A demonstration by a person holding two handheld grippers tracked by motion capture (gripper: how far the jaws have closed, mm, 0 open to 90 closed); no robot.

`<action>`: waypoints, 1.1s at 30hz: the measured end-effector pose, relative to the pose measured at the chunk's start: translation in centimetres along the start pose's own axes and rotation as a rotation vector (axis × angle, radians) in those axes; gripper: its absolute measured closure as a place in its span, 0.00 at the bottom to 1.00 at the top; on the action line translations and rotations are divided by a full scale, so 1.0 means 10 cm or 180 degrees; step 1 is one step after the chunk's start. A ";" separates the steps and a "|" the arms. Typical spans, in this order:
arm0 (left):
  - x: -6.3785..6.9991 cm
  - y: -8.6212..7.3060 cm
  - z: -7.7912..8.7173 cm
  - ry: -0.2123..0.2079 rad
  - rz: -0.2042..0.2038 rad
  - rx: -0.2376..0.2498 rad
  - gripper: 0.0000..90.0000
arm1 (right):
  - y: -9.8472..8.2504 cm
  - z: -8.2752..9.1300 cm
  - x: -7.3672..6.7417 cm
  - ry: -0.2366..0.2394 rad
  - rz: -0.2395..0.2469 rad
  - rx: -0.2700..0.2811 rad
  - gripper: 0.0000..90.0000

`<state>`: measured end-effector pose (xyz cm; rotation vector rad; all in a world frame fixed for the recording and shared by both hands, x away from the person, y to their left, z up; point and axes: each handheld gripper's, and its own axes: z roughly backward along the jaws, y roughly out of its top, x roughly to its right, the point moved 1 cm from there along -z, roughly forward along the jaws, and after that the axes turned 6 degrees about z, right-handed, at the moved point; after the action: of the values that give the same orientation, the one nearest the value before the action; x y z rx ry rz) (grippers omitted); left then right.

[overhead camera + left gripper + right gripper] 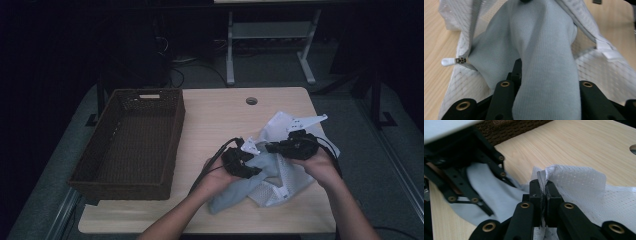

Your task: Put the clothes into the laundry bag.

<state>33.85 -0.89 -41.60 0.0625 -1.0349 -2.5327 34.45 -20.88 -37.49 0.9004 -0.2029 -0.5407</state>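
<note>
A white mesh laundry bag [285,185] lies at the table's right, with a light grey cloth [235,192] reaching into its open mouth. My left gripper [256,171] is shut on the grey cloth [544,50], which runs up bunched between its jaws and hides their tips. The bag's zip pull [449,61] lies at the left of the mesh [604,72]. My right gripper [272,148] is shut on the mesh bag's seamed edge [579,182], pads [535,188] pressed together on it. In the right gripper view the left gripper [474,177] sits close by on the grey cloth [491,192].
A dark brown wicker basket [127,191] stands empty along the left side of the light wooden table [215,115]. A round cable hole [251,101] sits near the table's far edge. Dark floor and a white desk frame [230,50] lie beyond.
</note>
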 end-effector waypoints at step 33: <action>-0.20 -0.72 0.03 0.0111 0.0423 -0.0285 0.15 | -0.14 -0.11 0.08 -0.0156 -0.0026 -0.0271 0.96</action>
<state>33.18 4.69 -46.54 0.0120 -0.8810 -2.4450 35.06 -21.22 -39.36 0.8061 -0.2192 -0.5752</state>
